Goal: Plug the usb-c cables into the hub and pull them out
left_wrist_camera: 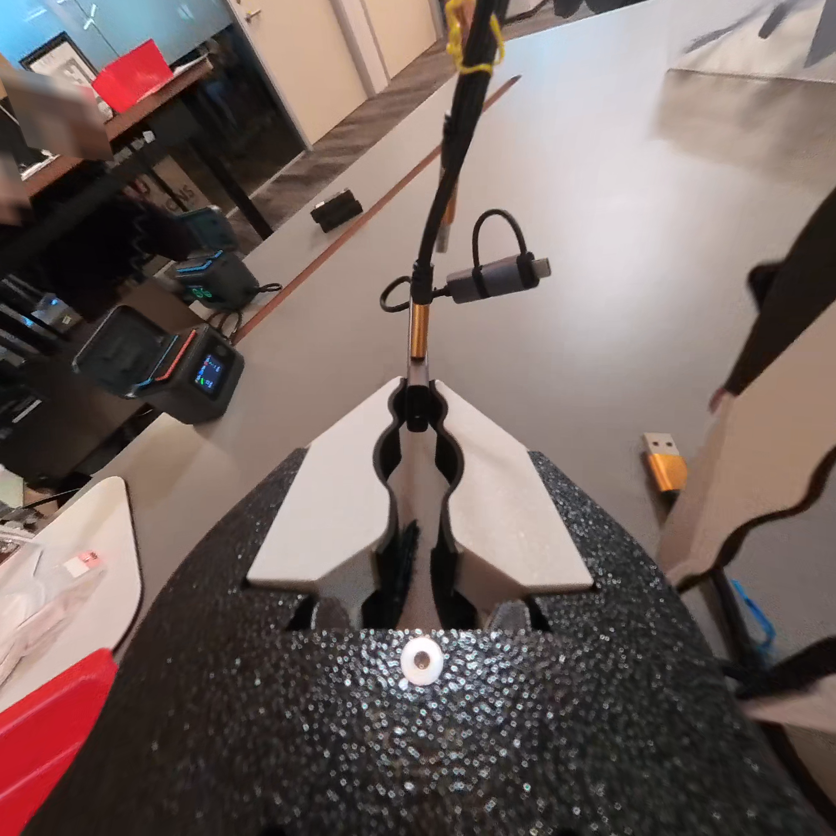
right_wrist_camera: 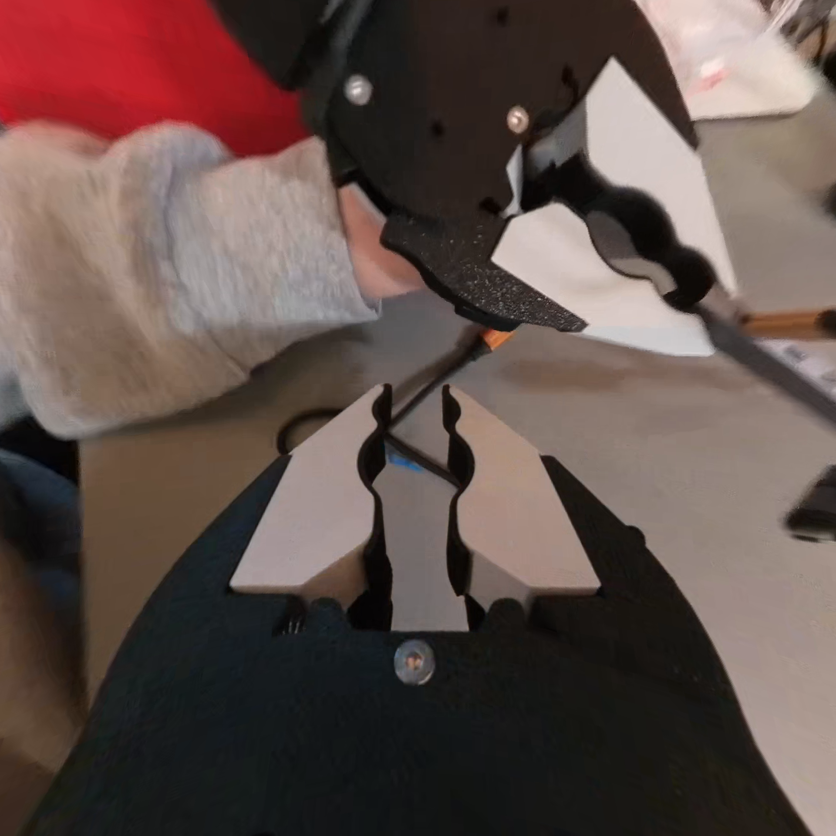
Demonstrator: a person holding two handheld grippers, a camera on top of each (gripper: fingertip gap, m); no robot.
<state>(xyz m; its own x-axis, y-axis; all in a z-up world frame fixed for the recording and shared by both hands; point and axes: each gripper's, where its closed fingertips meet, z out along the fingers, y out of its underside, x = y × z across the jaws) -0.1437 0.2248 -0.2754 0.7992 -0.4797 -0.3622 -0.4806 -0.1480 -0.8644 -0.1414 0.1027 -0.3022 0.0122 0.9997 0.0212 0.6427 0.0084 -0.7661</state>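
Observation:
My left gripper (left_wrist_camera: 417,384) is shut on the dark end of a plug with a gold sleeve (left_wrist_camera: 418,330). Its black cable (left_wrist_camera: 434,203) rises to a bundle tied with yellow ties (left_wrist_camera: 475,49). A grey adapter (left_wrist_camera: 495,280) hangs from the plug on a short black loop. An orange USB plug (left_wrist_camera: 662,466) lies on the grey table (left_wrist_camera: 588,226). My right gripper (right_wrist_camera: 414,391) is open low over the table, and a thin black cable (right_wrist_camera: 418,402) with a blue tag (right_wrist_camera: 402,461) runs between its fingers. The left gripper (right_wrist_camera: 692,289) hangs above it, blurred.
A small black block (left_wrist_camera: 337,210) lies far off on the table. Dark power units with lit screens (left_wrist_camera: 199,371) stand at the left. A white tray (left_wrist_camera: 81,565) and a red thing (left_wrist_camera: 40,733) sit at the lower left. A grey sleeve (right_wrist_camera: 172,271) fills the left of the right wrist view.

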